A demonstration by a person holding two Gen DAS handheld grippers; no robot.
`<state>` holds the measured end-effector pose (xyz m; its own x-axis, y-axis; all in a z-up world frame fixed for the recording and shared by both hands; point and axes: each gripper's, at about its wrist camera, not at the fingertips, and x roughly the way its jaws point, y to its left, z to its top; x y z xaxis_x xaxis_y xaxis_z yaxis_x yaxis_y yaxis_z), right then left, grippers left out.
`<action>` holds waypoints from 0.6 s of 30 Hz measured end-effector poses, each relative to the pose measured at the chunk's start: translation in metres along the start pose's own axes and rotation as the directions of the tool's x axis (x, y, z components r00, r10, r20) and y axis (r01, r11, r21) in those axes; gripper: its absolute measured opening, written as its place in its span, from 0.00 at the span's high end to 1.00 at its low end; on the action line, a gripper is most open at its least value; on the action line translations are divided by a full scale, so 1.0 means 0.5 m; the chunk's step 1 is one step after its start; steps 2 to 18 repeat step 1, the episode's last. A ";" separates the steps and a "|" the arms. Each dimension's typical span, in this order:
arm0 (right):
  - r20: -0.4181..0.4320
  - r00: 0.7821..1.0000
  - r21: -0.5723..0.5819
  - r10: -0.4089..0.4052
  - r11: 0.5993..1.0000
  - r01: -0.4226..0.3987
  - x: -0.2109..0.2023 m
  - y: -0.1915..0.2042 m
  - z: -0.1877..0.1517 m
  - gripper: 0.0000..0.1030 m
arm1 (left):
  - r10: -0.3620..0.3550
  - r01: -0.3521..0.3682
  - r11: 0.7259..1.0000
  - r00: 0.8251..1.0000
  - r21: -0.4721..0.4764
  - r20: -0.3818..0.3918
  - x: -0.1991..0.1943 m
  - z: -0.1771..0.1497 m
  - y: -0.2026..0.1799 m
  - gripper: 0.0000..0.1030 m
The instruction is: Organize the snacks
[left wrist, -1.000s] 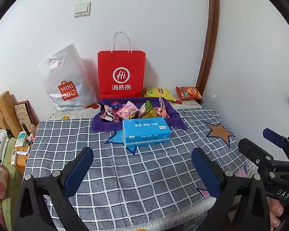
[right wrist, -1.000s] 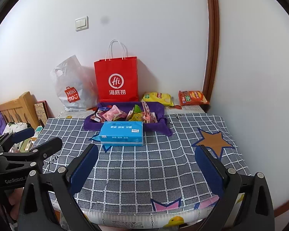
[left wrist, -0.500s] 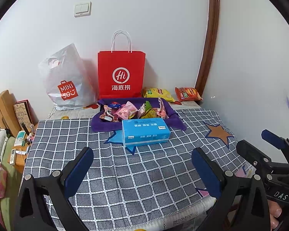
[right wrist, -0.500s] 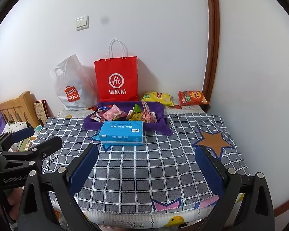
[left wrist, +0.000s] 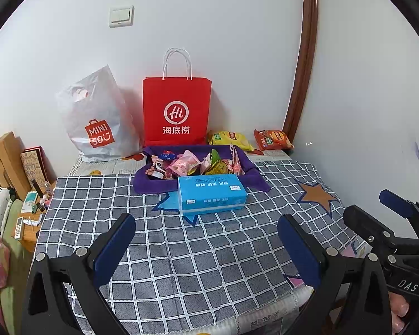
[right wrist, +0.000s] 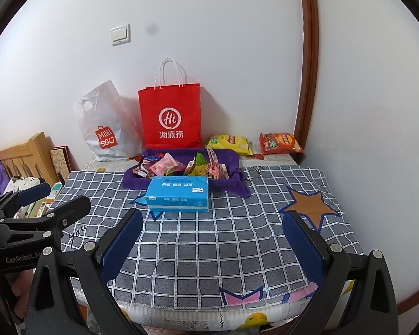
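A purple cloth tray (left wrist: 142,180) (right wrist: 131,180) at the table's far middle holds several wrapped snacks (left wrist: 181,164) (right wrist: 164,164). A blue tissue pack (left wrist: 212,194) (right wrist: 178,194) lies just in front of it. A yellow chip bag (left wrist: 230,139) (right wrist: 230,142) and an orange chip bag (left wrist: 273,139) (right wrist: 280,143) lie by the back wall. My left gripper (left wrist: 206,248) hovers open over the near table, empty. My right gripper (right wrist: 211,247) is likewise open and empty, to the left gripper's right. Each shows at the edge of the other's view.
A red paper bag (left wrist: 177,111) (right wrist: 170,115) and a white plastic bag (left wrist: 95,117) (right wrist: 106,122) stand against the back wall. The checked tablecloth (left wrist: 198,254) (right wrist: 215,240) covers the table. A wooden headboard (left wrist: 0,159) and clutter sit at the left; a wall is at the right.
Both views have shifted only slightly; the grippers stay open and nothing on the table has moved.
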<state>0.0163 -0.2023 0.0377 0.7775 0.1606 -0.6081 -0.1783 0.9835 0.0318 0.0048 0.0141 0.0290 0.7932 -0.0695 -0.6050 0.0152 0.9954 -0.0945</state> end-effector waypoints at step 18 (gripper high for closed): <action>0.000 1.000 0.000 0.000 1.000 0.000 0.000 0.000 0.000 0.04 | 0.002 -0.002 1.000 1.000 -0.004 0.009 -0.002 0.000 0.002 0.00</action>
